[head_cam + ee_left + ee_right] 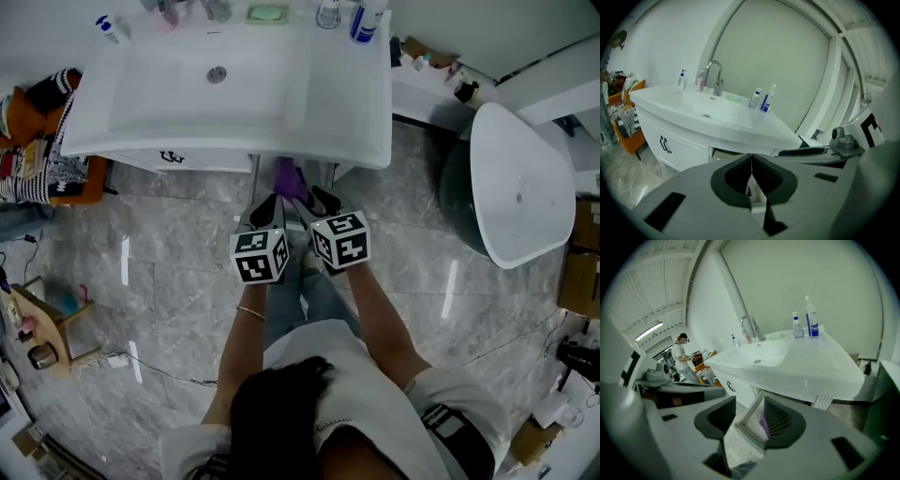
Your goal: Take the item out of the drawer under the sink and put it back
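**Sink with an open drawer under its front edge**

On the sink (187, 98), the tap (717, 84) stands at the back edge, a small bottle (110, 26) at the back left corner, and a dish (268, 13) and two bottles (367, 21) toward the back right corner. The drawer (748, 433) juts from under the front edge, right of middle, with the item (289, 178) inside — the left gripper (271, 204) and right gripper (315, 202) sit side by side just before it. A chair (80, 183) sits off the sink's left edge, a rounded fixture (520, 187) well off its right.

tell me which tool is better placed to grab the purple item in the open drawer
Right. The right tool has its jaws apart, the purple item showing in their gap; the left tool is shut.
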